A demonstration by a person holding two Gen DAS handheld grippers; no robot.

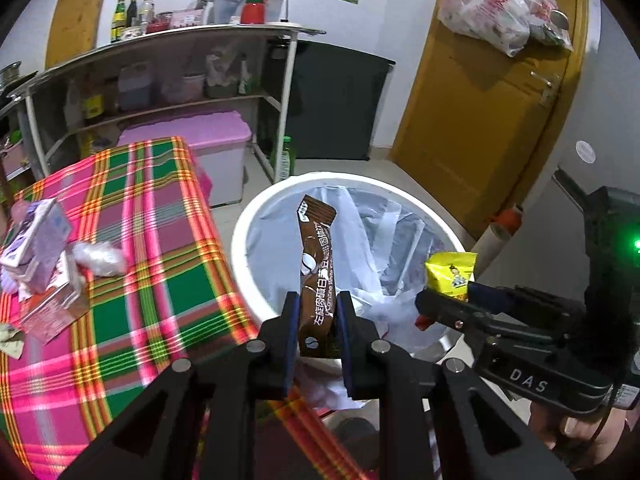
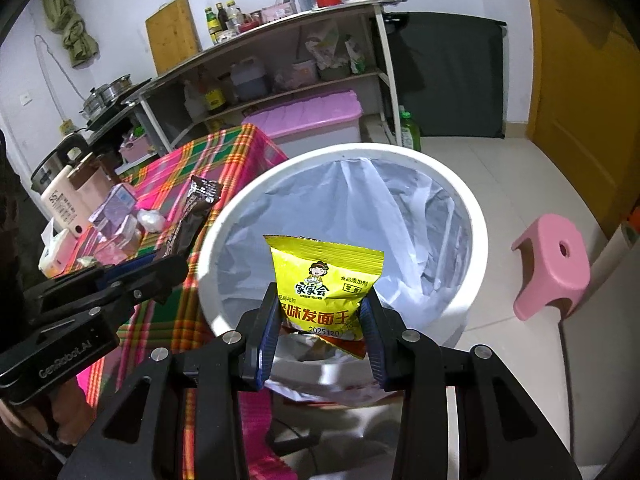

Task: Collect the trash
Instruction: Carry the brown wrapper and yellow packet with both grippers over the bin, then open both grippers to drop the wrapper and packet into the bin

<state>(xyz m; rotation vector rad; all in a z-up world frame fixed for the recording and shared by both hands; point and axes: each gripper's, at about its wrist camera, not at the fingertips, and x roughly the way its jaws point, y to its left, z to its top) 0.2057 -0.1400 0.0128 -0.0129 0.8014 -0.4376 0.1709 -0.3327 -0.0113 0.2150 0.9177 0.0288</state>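
Both grippers loaded: left gripper [image 1: 318, 312] clenched on brown sachet [image 1: 316, 276], right gripper [image 2: 322, 320] grasping yellow packet [image 2: 326, 284]. Each wrapper hangs over white bin [image 2: 478, 236] beside plaid table [image 1: 152, 240]. Cartons [image 1: 38, 244] on table.

A home kitchen: shelf rack [image 2: 280, 64] of sauce bottles [image 2: 218, 20], steamer pot [image 2: 106, 94], hanging cutting board [image 2: 172, 32].

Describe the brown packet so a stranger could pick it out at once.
Find the big white bin lined with a clear bag, beside the plaid-covered table. Two grippers hold packets over its mouth. The brown coffee stick is the long narrow one in the left gripper, unlike the squat yellow packet.
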